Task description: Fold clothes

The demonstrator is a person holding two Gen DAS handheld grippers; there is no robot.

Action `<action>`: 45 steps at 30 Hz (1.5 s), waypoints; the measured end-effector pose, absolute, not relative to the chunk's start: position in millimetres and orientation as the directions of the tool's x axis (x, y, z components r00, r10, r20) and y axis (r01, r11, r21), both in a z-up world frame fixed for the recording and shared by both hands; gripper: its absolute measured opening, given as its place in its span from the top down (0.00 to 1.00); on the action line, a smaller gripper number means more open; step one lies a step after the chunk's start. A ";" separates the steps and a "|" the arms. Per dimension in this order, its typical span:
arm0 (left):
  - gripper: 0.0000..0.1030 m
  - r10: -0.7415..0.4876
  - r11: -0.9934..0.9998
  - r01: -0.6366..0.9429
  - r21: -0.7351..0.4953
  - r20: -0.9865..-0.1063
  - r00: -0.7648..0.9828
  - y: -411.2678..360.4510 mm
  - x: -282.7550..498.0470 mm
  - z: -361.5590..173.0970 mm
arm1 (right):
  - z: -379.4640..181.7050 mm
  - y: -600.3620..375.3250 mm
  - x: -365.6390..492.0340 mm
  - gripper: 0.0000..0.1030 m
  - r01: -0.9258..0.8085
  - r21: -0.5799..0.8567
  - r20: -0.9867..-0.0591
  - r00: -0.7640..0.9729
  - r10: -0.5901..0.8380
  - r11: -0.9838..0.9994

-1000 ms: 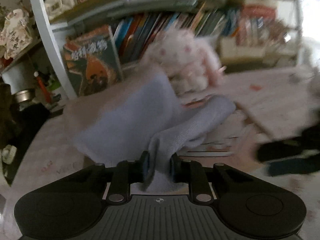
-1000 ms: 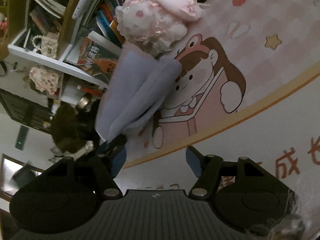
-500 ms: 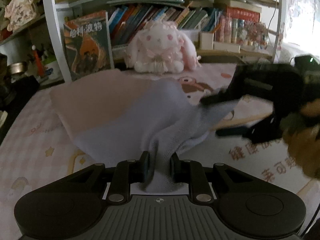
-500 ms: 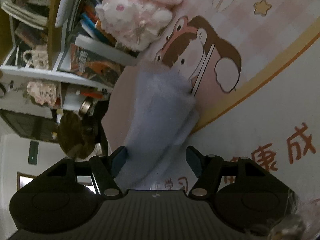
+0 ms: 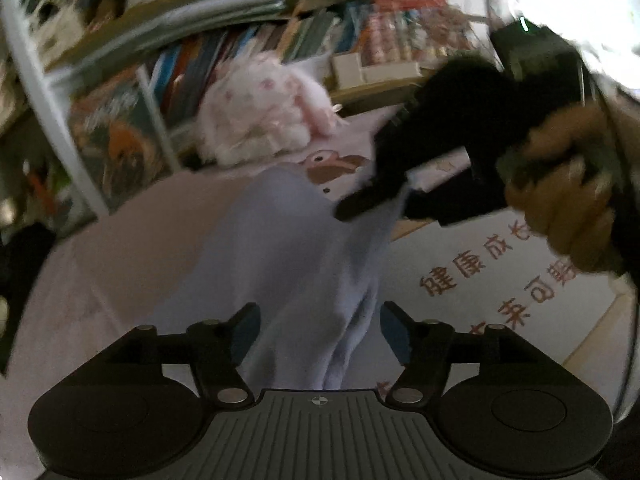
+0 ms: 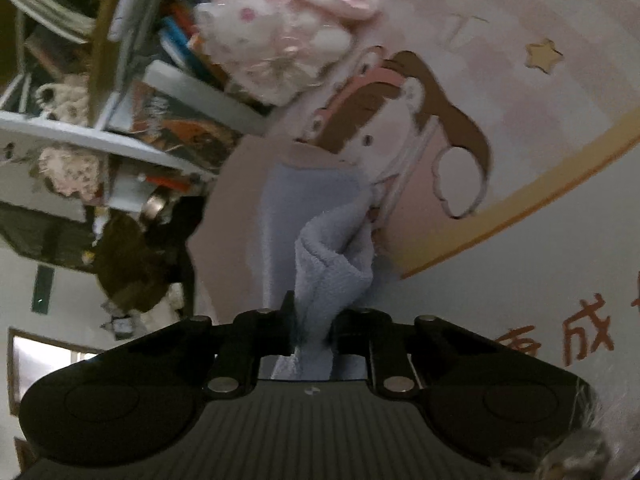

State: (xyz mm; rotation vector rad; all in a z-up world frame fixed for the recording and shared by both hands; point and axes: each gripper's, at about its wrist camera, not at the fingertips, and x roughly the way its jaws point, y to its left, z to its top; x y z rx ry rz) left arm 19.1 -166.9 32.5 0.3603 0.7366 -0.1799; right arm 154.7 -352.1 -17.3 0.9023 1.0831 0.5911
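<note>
A light blue fleece cloth (image 5: 292,248) with a pink side (image 5: 132,248) hangs lifted above the cartoon table mat (image 5: 500,280). My left gripper (image 5: 316,330) is open, its fingers apart on either side of the hanging cloth. My right gripper (image 6: 312,330) is shut on a bunched corner of the blue cloth (image 6: 332,256). In the left wrist view the right gripper (image 5: 376,200) shows at the upper right, held by a hand, pinching the cloth's far edge.
A pink plush rabbit (image 5: 260,116) sits at the back of the mat against a bookshelf (image 5: 240,52) full of books. The plush (image 6: 280,32) also shows in the right wrist view. A dark object (image 6: 132,264) lies left of the table.
My left gripper opened and let go of the cloth. My right gripper closed on the cloth's corner and now holds it up.
</note>
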 end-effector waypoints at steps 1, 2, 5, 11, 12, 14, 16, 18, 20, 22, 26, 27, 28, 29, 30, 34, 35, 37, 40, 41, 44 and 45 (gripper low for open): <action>0.34 -0.009 0.916 0.278 0.289 -0.678 0.735 -170.8 21.4 29.6 | -12.5 -353.2 154.1 0.87 0.009 0.865 -0.466 0.383 0.797 0.501; 0.34 0.015 0.910 0.269 0.316 -0.673 0.740 -173.1 23.5 27.0 | -7.8 -354.3 153.5 0.88 0.004 0.877 -0.443 0.390 0.807 0.480; 0.61 0.076 0.897 0.226 0.380 -0.636 0.768 -174.5 26.2 27.0 | 6.3 -357.5 151.8 0.88 -0.013 0.911 -0.371 0.410 0.833 0.412; 0.89 -0.034 0.918 0.264 0.295 -0.606 0.795 -174.2 33.0 59.1 | 33.9 -372.8 149.7 0.89 -0.055 0.946 -0.261 0.461 0.848 0.321; 0.89 -0.069 0.919 0.284 0.274 -0.597 0.799 -177.1 33.6 67.2 | 42.7 -379.3 149.7 0.90 -0.080 0.944 -0.245 0.476 0.845 0.319; 0.89 -0.166 0.922 0.325 0.212 -0.542 0.824 -182.9 32.9 94.2 | 70.9 -394.7 149.5 0.90 -0.153 0.937 -0.196 0.515 0.834 0.315; 0.89 -0.257 0.919 0.361 0.162 -0.449 0.856 -185.4 30.6 127.9 | 107.7 -409.1 148.9 0.90 -0.244 0.925 -0.116 0.549 0.827 0.292; 0.89 -0.350 0.910 0.402 0.105 -0.328 0.878 -184.3 26.3 166.7 | 153.2 -418.8 145.8 0.90 -0.355 0.899 -0.011 0.572 0.820 0.259; 0.89 -0.445 0.890 0.456 0.028 -0.166 0.880 -172.2 16.9 208.2 | 202.4 -425.6 140.8 0.90 -0.473 0.852 0.104 0.575 0.811 0.226; 0.89 -0.516 0.856 0.515 -0.038 -0.013 0.856 -152.1 3.1 238.3 | 251.8 -424.3 130.6 0.90 -0.600 0.777 0.212 0.534 0.819 0.190; 0.89 -0.575 0.786 0.595 -0.168 0.152 0.804 -106.8 -19.5 261.0 | 314.6 -391.7 110.5 0.90 -0.746 0.640 0.251 0.430 0.867 0.185; 0.89 -0.573 0.778 0.591 -0.212 0.146 0.807 -95.4 -19.3 256.0 | 319.6 -379.3 109.3 0.90 -0.758 0.624 0.233 0.412 0.881 0.190; 0.89 -0.558 0.785 0.568 -0.248 0.116 0.822 -85.4 -15.8 245.1 | 324.5 -366.9 108.1 0.90 -0.770 0.607 0.214 0.393 0.894 0.193; 0.89 -0.544 0.790 0.544 -0.284 0.085 0.835 -75.5 -12.2 234.2 | 323.6 -353.0 110.1 0.90 -0.770 0.604 0.181 0.383 0.906 0.205; 0.89 -0.526 0.799 0.510 -0.320 0.040 0.850 -65.8 -7.3 221.1 | 310.3 -336.0 119.1 0.90 -0.743 0.627 0.116 0.389 0.914 0.236; 0.89 -0.417 0.873 0.292 -0.391 -0.288 0.862 -33.7 30.1 132.3 | 242.0 -271.2 153.3 0.90 -0.633 0.669 -0.135 0.410 0.902 0.389; 0.89 -0.388 0.890 0.247 -0.383 -0.354 0.851 -26.6 38.0 110.5 | 222.2 -255.7 161.5 0.90 -0.606 0.669 -0.196 0.415 0.888 0.431; 0.89 -0.332 0.920 0.179 -0.349 -0.450 0.829 -13.5 51.0 78.0 | 182.6 -224.6 178.1 0.90 -0.549 0.659 -0.316 0.418 0.852 0.514; 0.89 -0.259 0.940 0.086 -0.331 -0.526 0.810 10.0 66.8 53.8 | 123.1 -177.9 202.9 0.90 -0.463 0.621 -0.486 0.405 0.775 0.632; 0.89 -0.244 0.940 0.060 -0.336 -0.539 0.806 18.8 70.6 51.1 | 108.1 -164.5 208.9 0.90 -0.449 0.603 -0.523 0.402 0.752 0.660; 0.88 -0.205 0.946 0.004 -0.323 -0.592 0.779 42.7 81.8 41.5 | 97.8 -138.9 211.2 0.86 -0.503 0.538 -0.542 0.407 0.735 0.676; 0.85 -0.190 0.955 -0.002 -0.296 -0.620 0.761 47.1 87.6 38.3 | 97.5 -132.1 210.6 0.77 -0.519 0.506 -0.563 0.407 0.719 0.689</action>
